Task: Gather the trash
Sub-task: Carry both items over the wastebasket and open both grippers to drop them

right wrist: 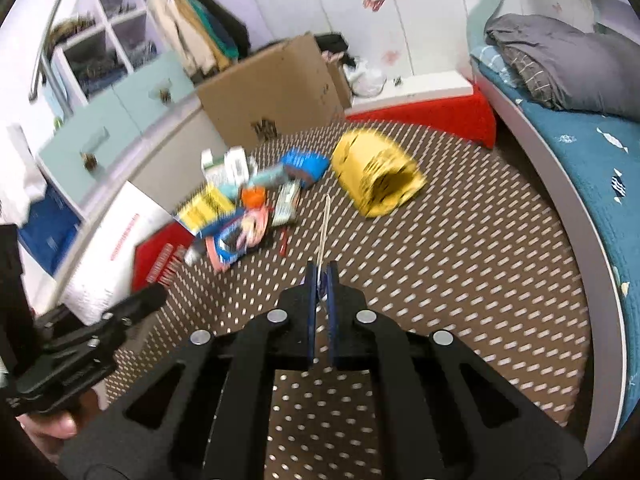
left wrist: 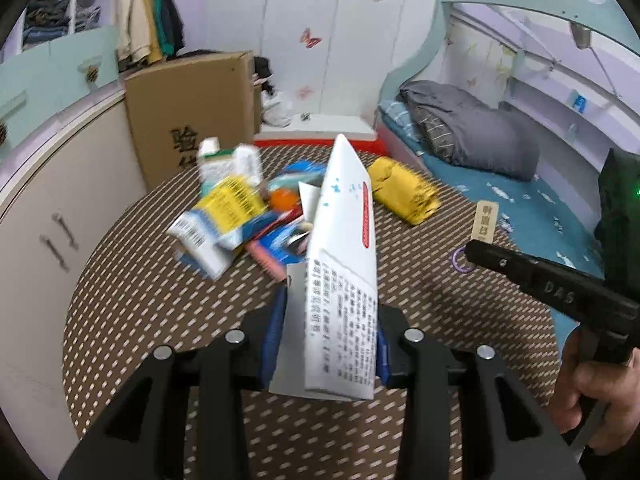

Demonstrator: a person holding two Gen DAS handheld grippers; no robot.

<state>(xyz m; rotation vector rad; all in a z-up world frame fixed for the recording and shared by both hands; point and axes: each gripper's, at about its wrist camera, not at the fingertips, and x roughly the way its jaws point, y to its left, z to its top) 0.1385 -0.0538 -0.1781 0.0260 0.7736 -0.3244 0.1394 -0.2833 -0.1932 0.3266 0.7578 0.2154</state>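
Pinching a tall white paper carton with a red stripe and black printed text (left wrist: 344, 264), the left claw (left wrist: 328, 336) has its blue-padded fingers (left wrist: 272, 340) pressed against both sides of the carton, which stands tilted between them above the brown mat with white dashes (left wrist: 160, 312). In the right wrist view the same carton shows at the left edge, white with red print (right wrist: 116, 248).

The right claw (right wrist: 320, 312) is nearly pressed together on a thin flat wooden stick (right wrist: 323, 232), seen edge-on and pointing forward; in the left wrist view that stick is a pale tag with dark characters (left wrist: 485, 222) sticking up from the black claw, with a small purple ring (left wrist: 460, 261) just below it.

Ahead of both claws, on the mat, lies a heap of mixed packaging (left wrist: 244, 216): white and green boxes, a yellow barcode label, blue and red wrappers and an orange cap, all blurred. Just beside the heap, to its right, lies a crumpled yellow bag with black markings (right wrist: 378, 178).

Behind the heap stands a brown cardboard box with black characters (left wrist: 192, 116), next to pale green and cream cabinets (right wrist: 116, 120). A red step (right wrist: 432, 114) borders the mat's far edge, and a bed with a blue cover and grey quilt (right wrist: 568, 60) runs along the right.
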